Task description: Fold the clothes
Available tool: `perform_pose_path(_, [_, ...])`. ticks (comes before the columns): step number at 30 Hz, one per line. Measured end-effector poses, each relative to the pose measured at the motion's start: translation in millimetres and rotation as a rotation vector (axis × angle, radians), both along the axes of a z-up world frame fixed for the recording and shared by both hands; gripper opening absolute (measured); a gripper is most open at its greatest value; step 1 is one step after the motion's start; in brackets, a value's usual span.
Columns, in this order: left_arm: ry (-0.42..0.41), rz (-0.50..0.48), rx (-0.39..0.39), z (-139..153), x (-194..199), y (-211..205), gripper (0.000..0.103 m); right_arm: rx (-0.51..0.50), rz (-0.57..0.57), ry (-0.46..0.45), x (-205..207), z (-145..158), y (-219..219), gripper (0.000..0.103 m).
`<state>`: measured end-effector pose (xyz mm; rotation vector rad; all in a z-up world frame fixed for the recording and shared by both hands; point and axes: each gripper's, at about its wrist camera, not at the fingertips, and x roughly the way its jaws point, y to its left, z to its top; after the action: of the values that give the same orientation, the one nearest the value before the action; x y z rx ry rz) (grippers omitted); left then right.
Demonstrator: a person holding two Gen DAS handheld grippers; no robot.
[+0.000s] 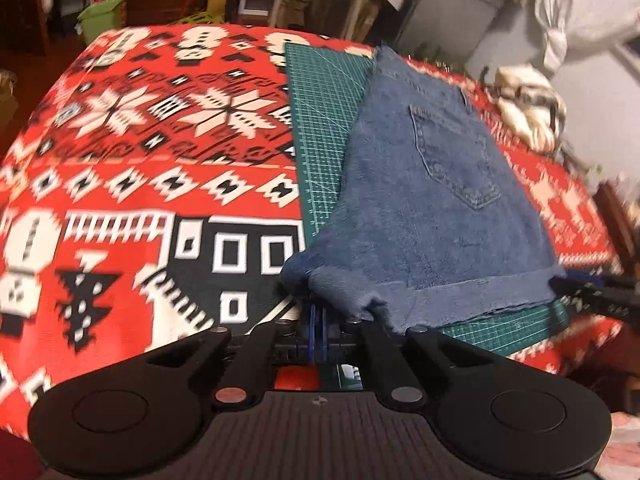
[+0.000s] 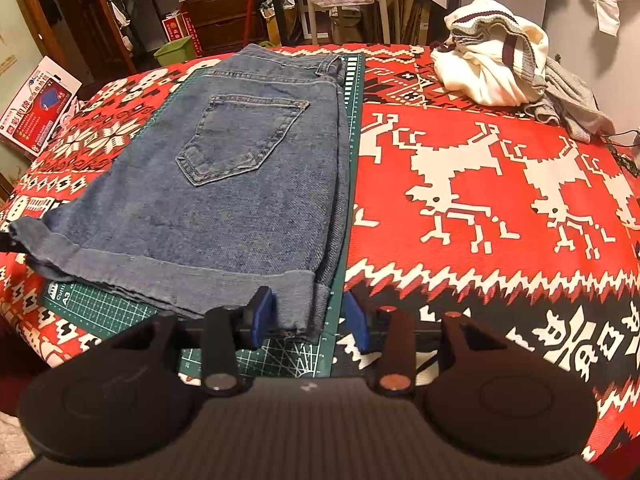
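- Nearest, the left gripper point(image 1: 318, 320) has its blue fingers close together, pinched on the near-left hem corner of the denim shorts point(image 2: 224, 184); that corner is lifted and bunched a little above the mat.
- The right gripper point(image 2: 308, 316) has its fingers apart, straddling the near-right hem corner just above the green cutting mat point(image 2: 120, 312); neither pad looks pressed on the cloth, so I judge it is either about to close or has just let go.
- The shorts lie on the mat, halved lengthwise with one back pocket point(image 2: 240, 136) up, cuffed hem near and waistband far, their right edge stacked along the mat's right border.
- To do this step well, as I judge it: keep both near corners level and pinch through all layers, since only the top layer would peel away from the stack.
- If the hem is to go toward the waistband, carry it low and straight so the side edges stay aligned.
- Farther right, a heap of pale clothes point(image 2: 504, 72) sits on the red patterned blanket point(image 2: 480, 184), well apart from the shorts.
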<state>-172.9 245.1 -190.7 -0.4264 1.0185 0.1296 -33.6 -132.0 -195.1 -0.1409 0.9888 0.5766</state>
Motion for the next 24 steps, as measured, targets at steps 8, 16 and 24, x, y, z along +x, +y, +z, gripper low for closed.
perform_pose_path(8, [0.004,0.219,-0.289,-25.3,-27.1,46.3,0.0,-0.005,-0.003,-0.003,0.7,-0.5,-0.6,0.049])
perform_pose_path(16, [-0.083,0.215,-0.294,8.1,-32.7,59.3,0.0,-0.026,0.01,-0.006,-0.6,5.7,4.8,0.044])
perform_pose_path(24, [-0.089,-0.002,-0.243,10.4,30.2,16.3,0.0,-0.016,0.068,-0.077,-6.5,20.6,18.4,0.033])
